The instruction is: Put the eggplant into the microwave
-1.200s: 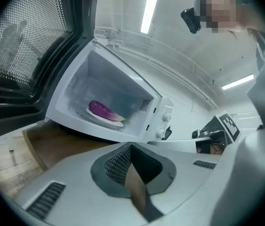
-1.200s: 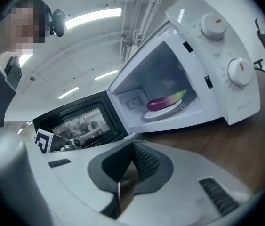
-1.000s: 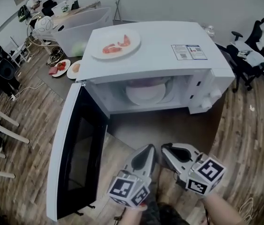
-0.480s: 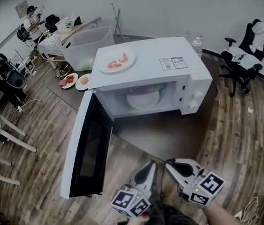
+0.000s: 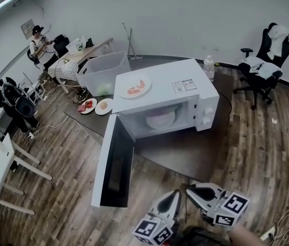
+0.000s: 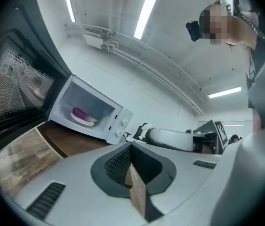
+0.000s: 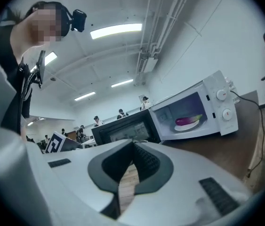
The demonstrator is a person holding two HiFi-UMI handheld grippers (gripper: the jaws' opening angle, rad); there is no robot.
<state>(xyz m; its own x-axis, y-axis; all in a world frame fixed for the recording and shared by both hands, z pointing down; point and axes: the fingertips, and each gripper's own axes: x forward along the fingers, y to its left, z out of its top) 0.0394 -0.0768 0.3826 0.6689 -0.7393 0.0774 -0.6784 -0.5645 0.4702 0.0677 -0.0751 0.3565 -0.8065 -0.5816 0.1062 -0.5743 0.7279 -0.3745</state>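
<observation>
1. Floor planks (image 5: 57, 163) widen in head view: microwave (image 5: 165, 86) now stands farther off.
2. Left gripper (image 5: 175, 193), right gripper (image 5: 190, 189): jaws pressed together, empty.
3. Eggplant (image 7: 188, 120) lies inside on plate (image 7: 181, 127); placement appears complete, door (image 5: 114, 170) open.

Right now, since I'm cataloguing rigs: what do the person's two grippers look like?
The left gripper and right gripper are matching pale grey moulded shells with dark ribbed pads and slotted vents. Each carries a cube of black-and-white square markers behind.
</observation>
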